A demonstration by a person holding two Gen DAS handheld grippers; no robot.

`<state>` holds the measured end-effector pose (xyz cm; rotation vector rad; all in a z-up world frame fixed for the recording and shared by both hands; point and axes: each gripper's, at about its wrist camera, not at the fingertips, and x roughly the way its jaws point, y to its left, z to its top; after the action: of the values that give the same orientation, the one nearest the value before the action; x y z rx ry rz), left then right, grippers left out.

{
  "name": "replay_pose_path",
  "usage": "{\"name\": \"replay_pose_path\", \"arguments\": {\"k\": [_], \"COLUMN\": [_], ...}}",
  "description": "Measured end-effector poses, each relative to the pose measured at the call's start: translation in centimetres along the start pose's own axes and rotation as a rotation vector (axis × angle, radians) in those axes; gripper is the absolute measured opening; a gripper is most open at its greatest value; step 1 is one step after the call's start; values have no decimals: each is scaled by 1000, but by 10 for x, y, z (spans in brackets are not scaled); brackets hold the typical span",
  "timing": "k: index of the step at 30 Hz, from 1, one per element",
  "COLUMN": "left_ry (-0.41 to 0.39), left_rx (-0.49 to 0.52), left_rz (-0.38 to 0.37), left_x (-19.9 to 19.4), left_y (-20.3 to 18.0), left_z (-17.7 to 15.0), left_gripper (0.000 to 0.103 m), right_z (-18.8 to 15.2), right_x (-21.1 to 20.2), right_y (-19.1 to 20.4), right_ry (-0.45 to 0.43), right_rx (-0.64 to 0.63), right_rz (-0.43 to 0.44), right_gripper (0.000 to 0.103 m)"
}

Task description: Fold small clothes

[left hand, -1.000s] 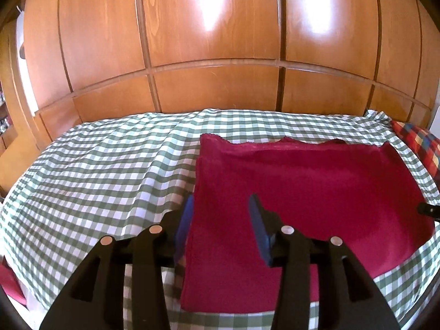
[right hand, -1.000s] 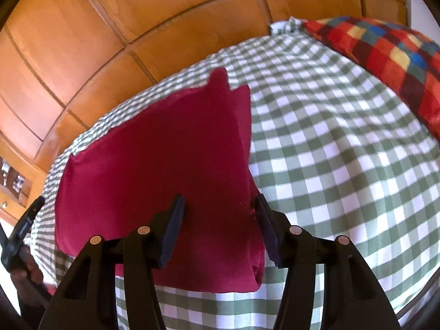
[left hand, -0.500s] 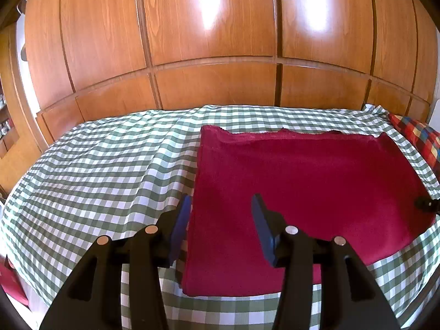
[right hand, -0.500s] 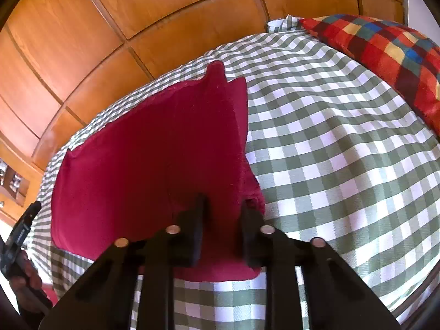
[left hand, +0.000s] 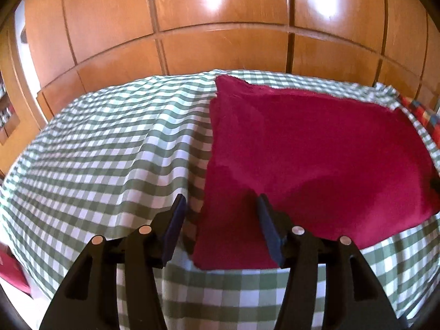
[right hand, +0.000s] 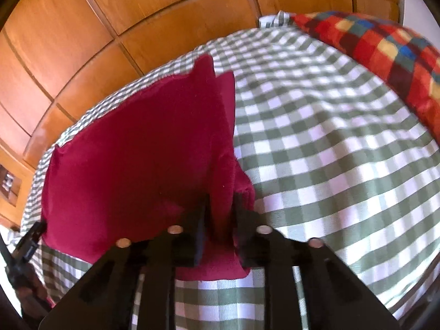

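Observation:
A dark red cloth [left hand: 316,151] lies folded on the green-and-white checked bedcover [left hand: 96,159]. My left gripper [left hand: 220,209] is open, its fingers either side of the cloth's near left corner, low over it. In the right wrist view the same red cloth [right hand: 137,159] shows, and my right gripper [right hand: 220,206] is shut on its near right edge, which is pinched up into a ridge between the fingers. The left gripper [right hand: 27,239] shows at the far left edge of that view.
Wooden wardrobe panels [left hand: 220,27] stand right behind the bed. A red, yellow and blue checked pillow [right hand: 385,55] lies at the right end of the bed. The bedcover [right hand: 343,165] is wrinkled to the left of the cloth.
My right gripper closed on the cloth's near right edge and lifted it into a ridge. My left gripper moved lower and closer to the cloth's near left corner, still open.

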<state>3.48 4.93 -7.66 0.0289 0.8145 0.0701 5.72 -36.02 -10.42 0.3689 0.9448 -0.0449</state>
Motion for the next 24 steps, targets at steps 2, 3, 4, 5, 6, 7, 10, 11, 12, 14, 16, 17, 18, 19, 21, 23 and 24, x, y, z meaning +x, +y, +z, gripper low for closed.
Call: {"name": "replay_pose_path", "arguments": {"k": [2, 3, 4, 5, 6, 7, 10, 11, 12, 14, 16, 17, 18, 19, 21, 23, 24], "left_ry": [-17, -28, -33, -40, -43, -43, -37, -36, -38, -25, 26, 56, 76, 77, 61, 37, 29], "left_rx": [-45, -62, -69, -75, -78, -75, -68, -66, -62, -25, 10, 19, 24, 23, 11, 4, 3], "left_rz": [-24, -29, -31, -31, -24, -17, -11, -16, -17, 4, 41, 48, 53, 55, 47, 32, 32], "left_x": [-8, -12, -14, -15, -16, -15, -14, -12, -11, -4, 10, 19, 25, 25, 19, 10, 7], "left_y": [10, 15, 17, 21, 23, 23, 19, 18, 16, 9, 3, 1, 1, 1, 0, 0, -1], "left_z": [0, 0, -1, 0, 0, 1, 1, 3, 4, 6, 5, 4, 3, 3, 5, 8, 10], "left_gripper": [53, 53, 53, 53, 53, 53, 52, 52, 52, 52, 52, 52, 53, 53, 51, 51, 51], "right_z": [4, 6, 9, 12, 16, 19, 27, 29, 32, 35, 33, 30, 28, 27, 25, 24, 23], "right_x": [-13, -18, -25, -30, -32, -32, -23, -16, -10, 13, 35, 43, 45, 45, 42, 43, 42], "right_y": [8, 11, 17, 24, 30, 37, 61, 67, 71, 70, 58, 49, 40, 34, 32, 34, 36], "right_ry": [-39, -52, -75, -94, -105, -109, -109, -103, -96, -51, 4, 15, 3, -7, -14, -23, -27], "right_rx": [-30, -40, -55, -68, -78, -87, -131, -138, -140, -111, -62, -29, 3, 25, 23, 2, -4], "right_rz": [-15, -14, -11, 0, 20, 41, 78, 82, 84, 55, 19, 47, 86, 116, 128, 118, 111], "right_gripper": [27, 27, 27, 27, 27, 27, 27, 27, 27, 27, 27, 27, 26, 24, 24, 24, 24]}}
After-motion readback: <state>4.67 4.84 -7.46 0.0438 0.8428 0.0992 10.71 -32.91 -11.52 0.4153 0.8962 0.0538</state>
